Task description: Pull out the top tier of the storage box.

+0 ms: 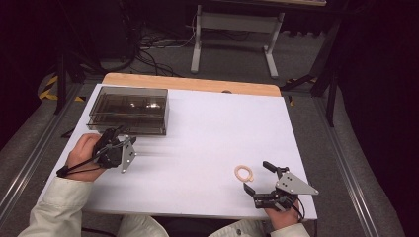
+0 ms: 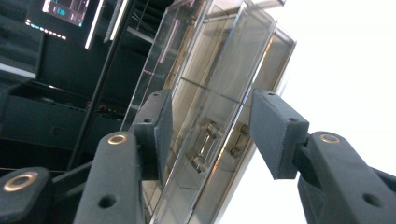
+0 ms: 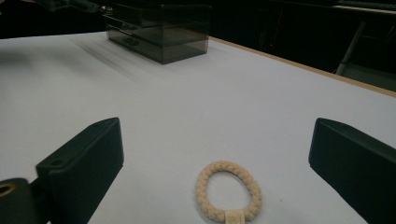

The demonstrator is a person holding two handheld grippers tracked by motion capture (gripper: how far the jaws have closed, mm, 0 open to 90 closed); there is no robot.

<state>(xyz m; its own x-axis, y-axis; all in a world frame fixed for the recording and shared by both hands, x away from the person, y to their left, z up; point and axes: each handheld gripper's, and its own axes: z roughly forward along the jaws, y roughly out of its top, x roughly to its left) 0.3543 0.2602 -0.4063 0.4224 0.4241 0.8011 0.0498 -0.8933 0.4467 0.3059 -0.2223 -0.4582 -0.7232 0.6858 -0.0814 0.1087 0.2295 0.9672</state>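
A smoky transparent drawer box (image 1: 130,110) stands at the table's back left; its front with metal handles (image 2: 205,144) faces my left gripper (image 2: 210,133). That gripper (image 1: 114,134) is open, tilted, close to the box's front near edge, nothing between its jaws. A cream braided hair tie (image 1: 243,173) lies flat on the white table at the front right. My right gripper (image 1: 257,177) is open just behind it, jaws wide on either side of the hair tie (image 3: 228,196) without touching it.
The white table top (image 1: 212,133) has a wooden strip along its far edge (image 1: 192,83). Beyond it stand a table frame (image 1: 232,39) and cables on the floor. The drawer box (image 3: 159,35) appears far off in the right gripper view.
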